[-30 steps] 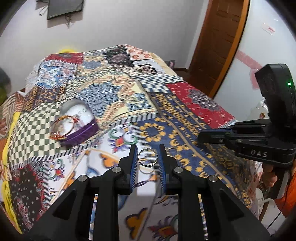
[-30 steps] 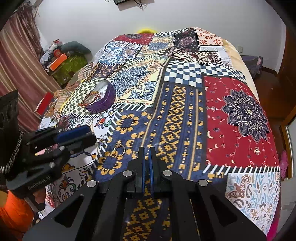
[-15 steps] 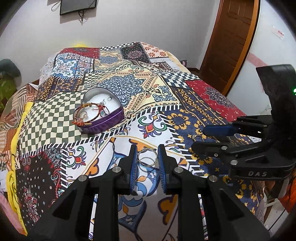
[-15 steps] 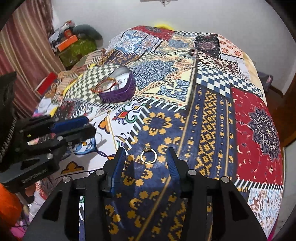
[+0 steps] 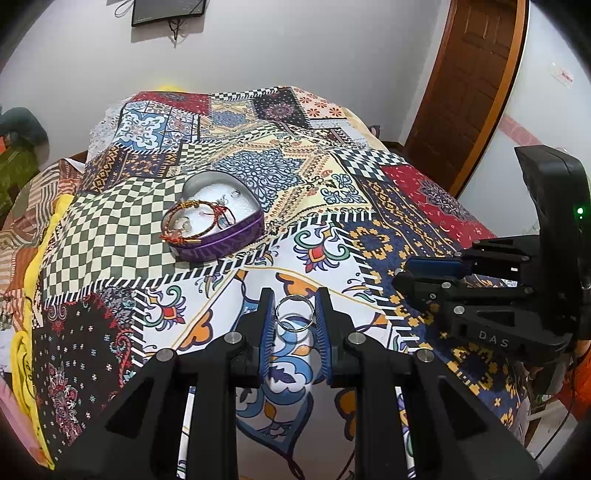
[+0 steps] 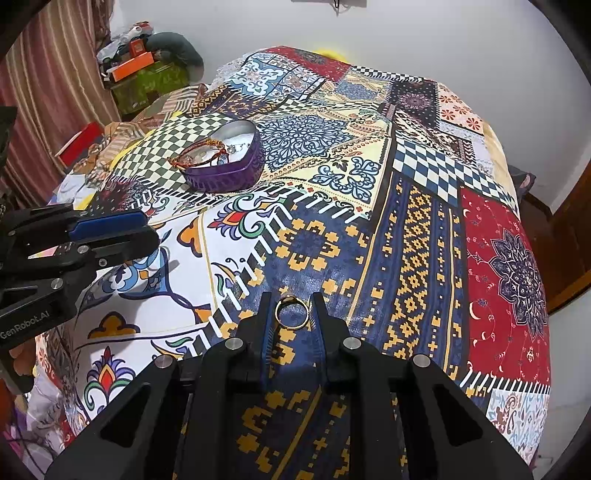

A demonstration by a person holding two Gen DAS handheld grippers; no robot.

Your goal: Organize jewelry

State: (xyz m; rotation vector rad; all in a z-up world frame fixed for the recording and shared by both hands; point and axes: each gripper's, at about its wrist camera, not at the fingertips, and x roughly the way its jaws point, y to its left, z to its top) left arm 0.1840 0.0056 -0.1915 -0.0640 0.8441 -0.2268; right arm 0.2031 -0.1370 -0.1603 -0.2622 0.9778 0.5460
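Note:
My left gripper (image 5: 294, 314) is shut on a silver ring (image 5: 294, 313) and holds it above the patterned bedspread. My right gripper (image 6: 291, 312) is closed around a gold ring (image 6: 291, 313), its jaws touching the ring's sides just above the blue and yellow patch. A purple heart-shaped tin (image 5: 218, 221) sits further back on the bed, holding a red and gold bracelet (image 5: 195, 219) and small pieces. The tin also shows in the right wrist view (image 6: 225, 158). Each gripper shows in the other's view: the right (image 5: 428, 275), the left (image 6: 144, 236).
The patchwork bedspread (image 5: 332, 206) covers the whole bed. A wooden door (image 5: 469, 85) stands at the right. Clutter and a green box (image 6: 147, 77) lie by the striped curtain on the left. A dark frame (image 5: 168, 11) hangs on the wall.
My right gripper opened, came down over the gold ring and closed on it. My left gripper carried the silver ring left, nearer the tin.

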